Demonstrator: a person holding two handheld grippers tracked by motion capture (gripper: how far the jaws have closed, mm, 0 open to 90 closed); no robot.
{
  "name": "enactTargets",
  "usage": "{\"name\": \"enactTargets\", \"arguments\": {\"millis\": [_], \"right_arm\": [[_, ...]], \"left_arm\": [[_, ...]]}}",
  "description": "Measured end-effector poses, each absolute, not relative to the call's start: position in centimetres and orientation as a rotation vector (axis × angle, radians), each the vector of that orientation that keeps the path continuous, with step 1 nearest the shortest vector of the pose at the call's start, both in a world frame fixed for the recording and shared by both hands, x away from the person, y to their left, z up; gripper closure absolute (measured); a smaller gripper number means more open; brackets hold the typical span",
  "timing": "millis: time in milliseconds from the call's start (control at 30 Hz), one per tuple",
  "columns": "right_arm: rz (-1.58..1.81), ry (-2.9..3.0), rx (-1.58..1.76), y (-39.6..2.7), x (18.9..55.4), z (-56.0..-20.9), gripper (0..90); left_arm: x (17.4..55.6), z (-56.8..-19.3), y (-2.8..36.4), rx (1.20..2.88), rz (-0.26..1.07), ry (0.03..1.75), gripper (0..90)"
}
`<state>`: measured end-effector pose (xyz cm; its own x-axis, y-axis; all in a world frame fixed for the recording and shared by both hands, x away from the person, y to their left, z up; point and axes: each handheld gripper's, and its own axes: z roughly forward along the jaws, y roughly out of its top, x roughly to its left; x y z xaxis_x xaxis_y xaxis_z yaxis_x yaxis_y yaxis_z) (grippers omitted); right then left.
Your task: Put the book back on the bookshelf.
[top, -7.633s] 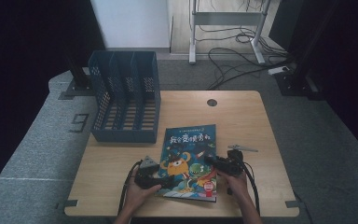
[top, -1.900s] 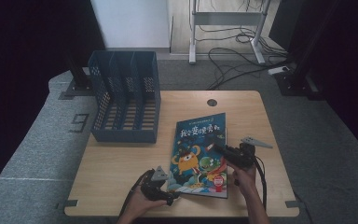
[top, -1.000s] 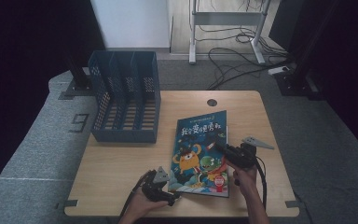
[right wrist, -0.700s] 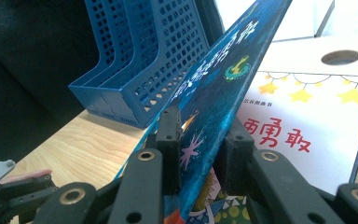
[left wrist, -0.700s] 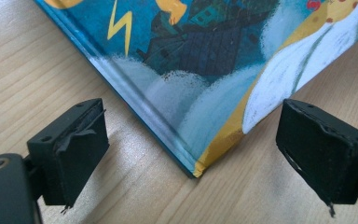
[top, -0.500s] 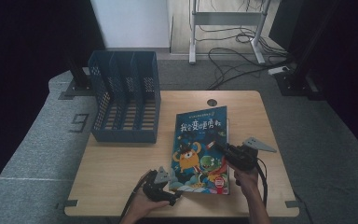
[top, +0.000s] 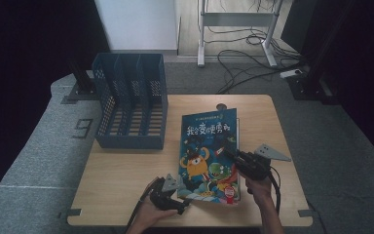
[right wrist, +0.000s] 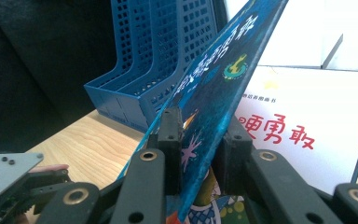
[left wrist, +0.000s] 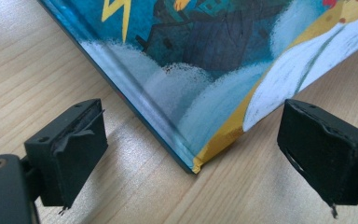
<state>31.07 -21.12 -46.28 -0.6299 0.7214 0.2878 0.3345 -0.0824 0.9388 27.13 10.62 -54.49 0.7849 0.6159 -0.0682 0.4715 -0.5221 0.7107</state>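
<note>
A colourful picture book lies on the wooden table, right of centre. My right gripper is shut on the right edge of its front cover and holds that cover tilted up. A white title page with red characters shows beneath. In the right gripper view the jaws pinch the thin cover from both sides. My left gripper rests at the book's near left corner. Its jaws stand open on either side of that corner without touching it.
A blue mesh file rack with several slots stands at the table's back left, also seen behind the raised cover. A small dark round hole sits near the far edge. Cables and a desk frame lie on the floor beyond.
The book has slid right and turned slightly since the oldest frame. Over the last second my right gripper has raised the cover edge a little. The left gripper has stayed put.
</note>
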Motion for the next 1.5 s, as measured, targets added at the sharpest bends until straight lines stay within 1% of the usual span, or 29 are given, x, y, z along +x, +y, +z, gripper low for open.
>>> {"name": "enactTargets", "arguments": {"millis": [1500], "right_arm": [[1.847,1.877,0.972,-21.1,29.8,-45.0,78.2]], "left_arm": [[28.0,-54.7,9.9,2.212,0.314,0.824,7.9]]}}
